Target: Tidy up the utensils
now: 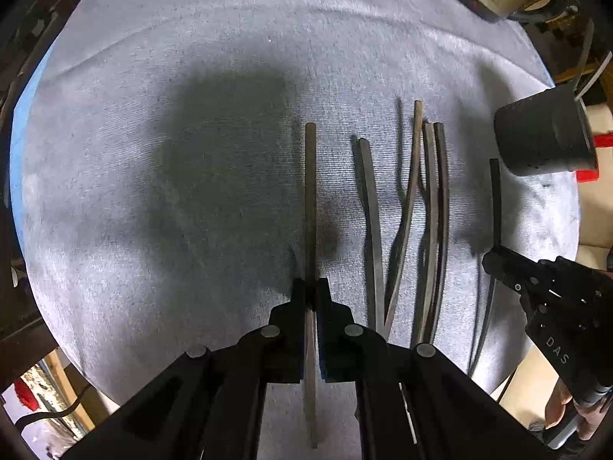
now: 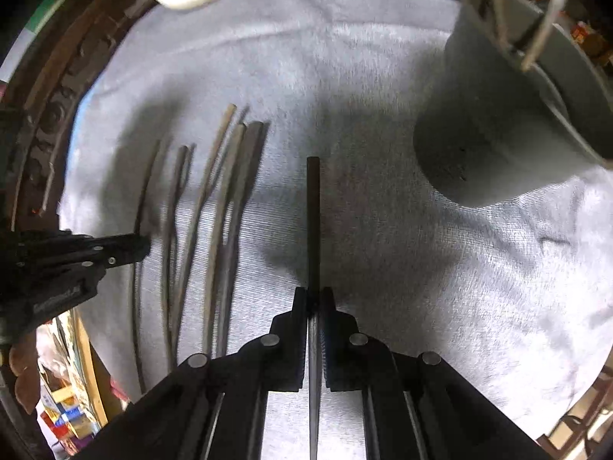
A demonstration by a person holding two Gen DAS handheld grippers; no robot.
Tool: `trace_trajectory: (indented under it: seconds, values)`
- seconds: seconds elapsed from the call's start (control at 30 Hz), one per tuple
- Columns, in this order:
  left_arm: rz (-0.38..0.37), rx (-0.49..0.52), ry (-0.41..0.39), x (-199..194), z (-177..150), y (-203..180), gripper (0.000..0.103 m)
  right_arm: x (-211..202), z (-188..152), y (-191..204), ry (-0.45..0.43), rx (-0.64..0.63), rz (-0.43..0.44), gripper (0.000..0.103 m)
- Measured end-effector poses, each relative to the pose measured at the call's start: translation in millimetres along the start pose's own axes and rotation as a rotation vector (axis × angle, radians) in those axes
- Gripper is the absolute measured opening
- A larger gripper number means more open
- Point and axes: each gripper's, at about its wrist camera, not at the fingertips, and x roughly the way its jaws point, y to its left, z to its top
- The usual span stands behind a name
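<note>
Gripping one chopstick (image 1: 310,191) each, the left tool (image 1: 311,291) and right tool (image 2: 315,295) next need carrying to the grey cup (image 2: 494,130).

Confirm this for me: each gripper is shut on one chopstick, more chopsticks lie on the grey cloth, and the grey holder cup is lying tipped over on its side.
Not quite: the grey holder cup stands upright on the grey cloth, as the right wrist view shows. The rest holds: the left gripper and right gripper are each shut on one chopstick, and more chopsticks lie on the cloth.
</note>
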Motion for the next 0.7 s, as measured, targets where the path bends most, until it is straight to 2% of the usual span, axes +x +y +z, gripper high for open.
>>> trace_trajectory:
  seconds: [0.13,0.43,0.5,0.53,0.7]
  values:
    - [0.018,0.020,0.024,-1,-7,1,0.005,-4,-8,10,-0.015,-0.003,0.016,0.007]
    - [0.051,0.060,0.064,0,-17,-24,0.005,4,-10,6,0.042,-0.014,0.002,0.007]
    - [0.050,0.066,0.088,3,-15,-23,0.005,4,-6,7,0.067,-0.030,-0.006,0.007]
    - [0.048,0.067,0.097,14,-9,-7,0.005,3,-3,8,0.081,-0.037,-0.010,0.007]
    - [0.045,0.065,0.146,23,7,-9,0.006,13,19,17,0.167,-0.074,-0.028,0.009]
